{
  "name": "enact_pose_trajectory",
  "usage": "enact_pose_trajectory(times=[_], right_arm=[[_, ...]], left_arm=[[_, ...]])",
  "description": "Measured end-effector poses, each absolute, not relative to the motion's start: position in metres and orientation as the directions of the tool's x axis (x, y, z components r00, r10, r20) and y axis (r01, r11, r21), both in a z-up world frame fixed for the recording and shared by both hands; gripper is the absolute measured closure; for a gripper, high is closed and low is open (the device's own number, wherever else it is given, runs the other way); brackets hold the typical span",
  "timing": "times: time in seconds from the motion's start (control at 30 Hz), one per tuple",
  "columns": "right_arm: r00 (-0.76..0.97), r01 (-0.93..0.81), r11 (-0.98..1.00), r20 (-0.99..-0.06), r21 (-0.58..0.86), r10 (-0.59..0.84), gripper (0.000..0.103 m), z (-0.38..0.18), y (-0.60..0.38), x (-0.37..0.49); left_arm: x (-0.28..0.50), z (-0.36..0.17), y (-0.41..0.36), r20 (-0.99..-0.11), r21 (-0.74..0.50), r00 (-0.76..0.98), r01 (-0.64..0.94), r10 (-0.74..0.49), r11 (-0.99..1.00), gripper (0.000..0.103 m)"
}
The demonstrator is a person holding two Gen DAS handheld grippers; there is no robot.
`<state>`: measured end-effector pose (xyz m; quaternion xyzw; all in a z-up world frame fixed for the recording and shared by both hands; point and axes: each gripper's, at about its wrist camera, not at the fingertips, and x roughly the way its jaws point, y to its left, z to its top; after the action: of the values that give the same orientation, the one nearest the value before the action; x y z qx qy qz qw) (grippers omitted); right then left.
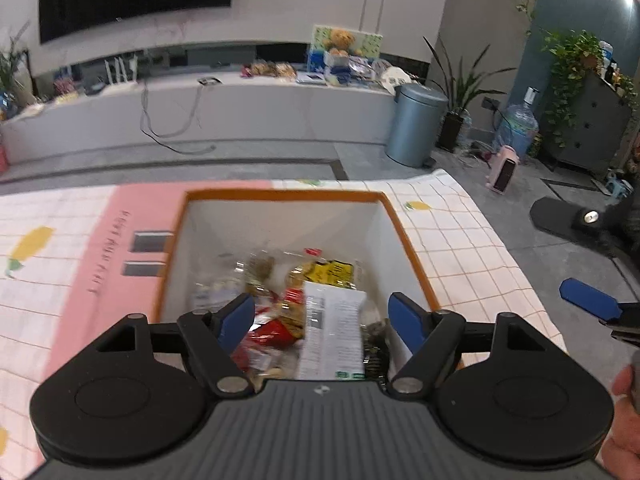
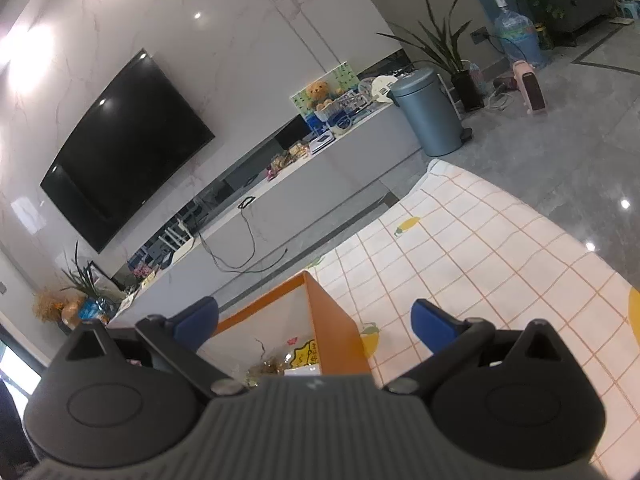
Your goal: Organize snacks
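Left claw (image 1: 322,322): blue pads spread wide, nothing pinched or touched, poised over the box mouth.
White packet (image 1: 334,330): lies flat atop the snack pile, directly between and below the pads, long axis running away from the camera.
Right claw (image 2: 314,322): spread, empty, straddling the box's orange corner.
Box (image 1: 404,236): orange outside, white inside, standing open on the checked counter (image 1: 472,248).

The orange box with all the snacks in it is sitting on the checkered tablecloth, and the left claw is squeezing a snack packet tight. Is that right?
Not quite. The left claw is not squeezing anything: the left wrist view shows its blue fingers spread wide apart above the snacks, touching none. The rest is right: the orange box with the snacks in it does sit on the checkered tablecloth.
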<state>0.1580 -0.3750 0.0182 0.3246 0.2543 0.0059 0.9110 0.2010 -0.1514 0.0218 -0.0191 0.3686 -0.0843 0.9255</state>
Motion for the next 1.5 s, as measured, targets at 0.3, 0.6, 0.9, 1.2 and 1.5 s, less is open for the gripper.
enact_pose_trajectory(times=[0.3, 0.6, 0.9, 1.2, 1.5], right_arm=[[0.877, 0.328, 0.842, -0.470, 0.429, -0.102, 0.007, 0.012, -0.329, 0.137], [0.880, 0.230, 0.893, -0.475, 0.388, -0.021, 0.005, 0.011, -0.244, 0.067], [0.893, 0.171, 0.941, -0.450, 0.291, -0.023, 0.003, 0.005, -0.180, -0.005], [0.880, 0.093, 0.986, -0.475, 0.138, -0.016, 0.003, -0.017, -0.127, -0.036], [0.872, 0.085, 0.994, -0.487, 0.063, -0.044, 0.003, -0.024, -0.110, -0.039]], left_arm=[[0.145, 0.061, -0.121, -0.607, 0.052, 0.791, 0.145, -0.084, 0.988, 0.014], [0.064, 0.083, -0.063, -0.493, 0.085, 0.862, 0.185, -0.120, 0.979, 0.014], [0.021, 0.058, -0.021, -0.472, 0.033, 0.868, 0.190, -0.153, 0.981, 0.008], [0.012, 0.012, -0.002, -0.501, -0.078, 0.828, 0.245, -0.251, 0.966, 0.008], [0.004, -0.005, 0.008, -0.508, -0.081, 0.825, 0.240, -0.247, 0.967, 0.008]])
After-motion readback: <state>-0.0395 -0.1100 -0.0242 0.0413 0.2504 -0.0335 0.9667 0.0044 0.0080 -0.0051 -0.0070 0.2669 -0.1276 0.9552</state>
